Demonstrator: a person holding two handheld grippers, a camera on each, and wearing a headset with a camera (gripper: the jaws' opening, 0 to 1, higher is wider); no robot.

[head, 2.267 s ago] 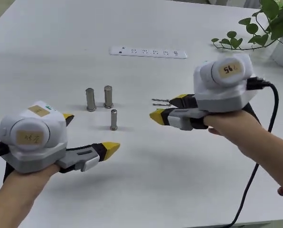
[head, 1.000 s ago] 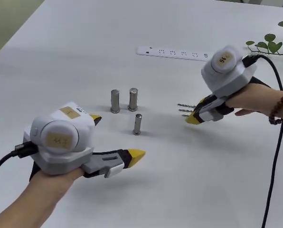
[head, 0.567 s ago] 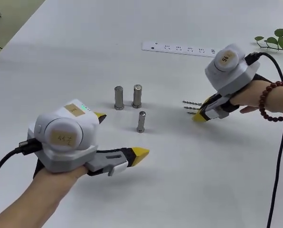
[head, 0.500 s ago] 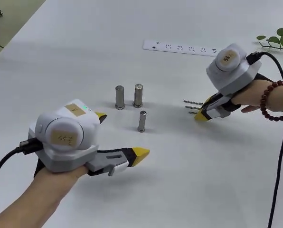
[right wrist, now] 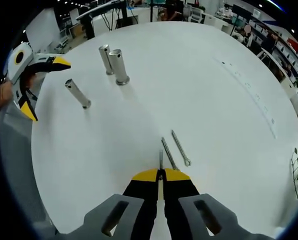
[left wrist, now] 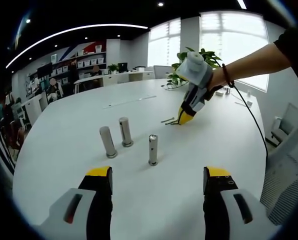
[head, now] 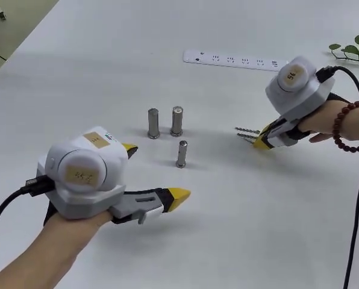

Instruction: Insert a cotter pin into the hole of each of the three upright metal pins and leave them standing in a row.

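- The left tongs (head: 153,170), closest to the near edge of the counter (head: 246,241), are spread wide, hold nothing and point at the metal pins.
- Three metal pins stand upright around the counter's middle. The front metal pin (head: 182,153) stands alone, with the rear left pin (head: 153,123) and rear right pin (head: 177,120) side by side behind it. That makes a triangle, not a row.
- No pin appears to carry a cotter pin, so I judge all three insertions and the lining-up are left.
- Toward the right edge, the right tongs (head: 262,143) are pressed together, pinching one cotter pin (right wrist: 160,159) that pokes out from the tips.
- Two more cotter pins (right wrist: 180,147) sit just beside it. I cannot tell whether they are held or lying loose.
- A power strip (head: 237,60) lies toward the far edge.
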